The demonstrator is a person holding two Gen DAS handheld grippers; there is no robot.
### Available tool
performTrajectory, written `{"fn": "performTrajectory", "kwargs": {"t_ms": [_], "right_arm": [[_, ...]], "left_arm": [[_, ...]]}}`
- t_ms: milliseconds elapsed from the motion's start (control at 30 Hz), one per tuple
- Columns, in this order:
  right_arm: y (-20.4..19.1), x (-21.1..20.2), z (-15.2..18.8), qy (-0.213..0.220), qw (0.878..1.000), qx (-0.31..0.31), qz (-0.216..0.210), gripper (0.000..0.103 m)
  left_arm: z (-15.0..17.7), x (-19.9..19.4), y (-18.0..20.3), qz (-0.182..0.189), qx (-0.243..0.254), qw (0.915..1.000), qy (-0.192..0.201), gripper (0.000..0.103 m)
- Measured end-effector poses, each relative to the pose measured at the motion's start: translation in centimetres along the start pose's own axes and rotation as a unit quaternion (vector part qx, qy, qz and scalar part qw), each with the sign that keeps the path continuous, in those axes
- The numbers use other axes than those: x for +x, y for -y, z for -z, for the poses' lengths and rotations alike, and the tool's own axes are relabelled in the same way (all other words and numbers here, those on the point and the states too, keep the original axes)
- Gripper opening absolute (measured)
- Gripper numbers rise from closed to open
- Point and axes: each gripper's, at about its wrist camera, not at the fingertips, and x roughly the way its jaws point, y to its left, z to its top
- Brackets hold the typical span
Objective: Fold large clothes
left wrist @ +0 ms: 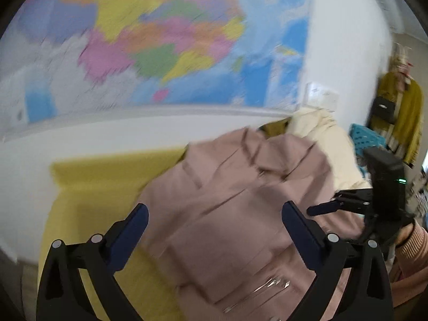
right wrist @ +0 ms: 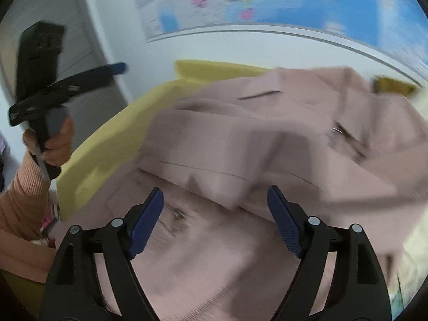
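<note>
A dusty-pink garment (left wrist: 240, 200) lies rumpled in loose folds on a yellow cover (left wrist: 101, 182). My left gripper (left wrist: 215, 208) hovers over the garment's near left part, jaws wide open, with nothing pinched. In the right wrist view the same pink garment (right wrist: 267, 139) fills the middle, and a folded edge lies below my right gripper (right wrist: 215, 191). That gripper is open and its pads are clear of the cloth. Each view shows the other gripper held in a hand with a ribbed peach sleeve (right wrist: 24, 187). Both pictures are blurred.
A coloured map (left wrist: 174, 40) hangs on the white wall behind the yellow cover (right wrist: 120, 133). A cream garment (left wrist: 321, 133) lies beyond the pink one. A teal basket (left wrist: 366, 136) and a hanging mustard garment (left wrist: 409, 112) stand at the right. A grey door (right wrist: 67, 40) is left.
</note>
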Motion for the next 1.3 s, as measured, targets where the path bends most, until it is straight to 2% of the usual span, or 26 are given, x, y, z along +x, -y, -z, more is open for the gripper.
{"fn": "performTrajectory", "kwargs": {"t_ms": [100, 200, 233, 267, 300, 333, 367, 467, 533, 633, 700, 733, 800, 833, 867, 933, 967, 1000, 1067, 1100, 1167, 1233, 1300], "right_arm": [[-2.9, 3.1, -0.9, -0.012, 0.998, -0.060, 0.013, 0.087], [-5.6, 6.9, -1.1, -0.033, 0.988, -0.139, 0.064, 0.087], [-6.3, 8.2, -1.0, -0.037, 0.981, -0.167, 0.093, 0.085], [-6.5, 8.9, -1.0, -0.042, 0.977, -0.178, 0.106, 0.069], [-6.4, 9.6, -1.2, -0.047, 0.977, -0.178, 0.110, 0.037], [-5.7, 9.5, -1.7, -0.049, 0.982, -0.157, 0.095, 0.021], [-4.4, 8.9, -2.4, -0.046, 0.990, -0.115, 0.059, 0.008], [-0.8, 5.3, -3.5, 0.000, 1.000, -0.030, 0.001, 0.006], [3.1, 1.6, -3.7, 0.041, 0.997, 0.047, -0.033, 0.006], [9.3, -2.2, -1.8, 0.083, 0.980, 0.166, -0.064, 0.009], [12.6, -2.7, 0.3, 0.074, 0.971, 0.221, -0.056, 0.018], [14.2, -2.6, 1.8, 0.058, 0.967, 0.245, -0.029, 0.020], [16.2, -2.4, 4.6, 0.021, 0.956, 0.292, -0.011, 0.038], [16.9, -2.4, 5.7, 0.009, 0.952, 0.306, -0.005, 0.038], [17.1, -2.6, 6.2, 0.009, 0.952, 0.307, 0.000, 0.039], [17.0, -4.2, 6.9, 0.023, 0.957, 0.290, 0.014, 0.055], [16.9, -4.8, 6.9, 0.031, 0.958, 0.286, 0.018, 0.073], [16.5, -5.8, 6.8, 0.047, 0.959, 0.278, 0.026, 0.083], [15.6, -7.5, 6.0, 0.072, 0.966, 0.245, 0.049, 0.086], [15.1, -7.9, 5.8, 0.079, 0.968, 0.231, 0.052, 0.093], [14.2, -7.9, 5.2, 0.080, 0.974, 0.207, 0.053, 0.096], [13.9, -6.4, 4.5, 0.051, 0.977, 0.188, 0.091, 0.094], [14.4, -4.4, 4.4, 0.025, 0.975, 0.185, 0.122, 0.078]], "left_arm": [[1.3, 1.1, -2.6, -0.003, -0.054, 0.9983, -0.023, 0.096], [2.3, 0.9, -3.8, -0.011, -0.080, 0.9963, -0.029, 0.096], [2.5, 0.8, -4.0, -0.013, -0.082, 0.9961, -0.030, 0.096], [2.6, 0.7, -4.0, -0.014, -0.082, 0.9960, -0.031, 0.096], [2.7, 0.7, -4.0, -0.016, -0.080, 0.9962, -0.032, 0.096], [2.7, 0.6, -3.9, -0.018, -0.077, 0.9963, -0.033, 0.096], [2.7, 0.8, -3.9, -0.019, -0.074, 0.9965, -0.034, 0.096], [2.8, 1.2, -3.6, -0.017, -0.064, 0.9971, -0.038, 0.096], [2.9, 1.7, -3.2, -0.019, -0.056, 0.9974, -0.042, 0.096], [3.0, 2.9, -2.3, -0.012, -0.043, 0.9977, -0.051, 0.096], [3.1, 4.2, -1.3, -0.012, -0.027, 0.9975, -0.064, 0.096], [3.1, 4.8, -0.9, -0.011, -0.023, 0.9972, -0.070, 0.096], [3.1, 6.4, 0.2, -0.002, -0.009, 0.9961, -0.088, 0.096], [3.1, 6.9, 0.7, -0.001, -0.001, 0.9957, -0.092, 0.096], [3.1, 7.5, 1.5, 0.002, 0.009, 0.9954, -0.096, 0.096], [2.9, 8.5, 3.1, 0.012, 0.029, 0.9942, -0.103, 0.096], [2.8, 8.9, 4.0, 0.015, 0.039, 0.9936, -0.105, 0.096], [2.6, 9.4, 5.0, 0.019, 0.053, 0.9927, -0.106, 0.096], [2.4, 9.9, 6.3, 0.027, 0.071, 0.9914, -0.107, 0.096], [2.3, 10.4, 7.1, 0.031, 0.080, 0.9904, -0.108, 0.096], [2.2, 11.0, 7.9, 0.036, 0.087, 0.9893, -0.111, 0.096], [2.1, 11.5, 8.3, 0.037, 0.086, 0.9892, -0.113, 0.096], [2.0, 11.4, 8.3, 0.039, 0.075, 0.9904, -0.109, 0.096]]}}
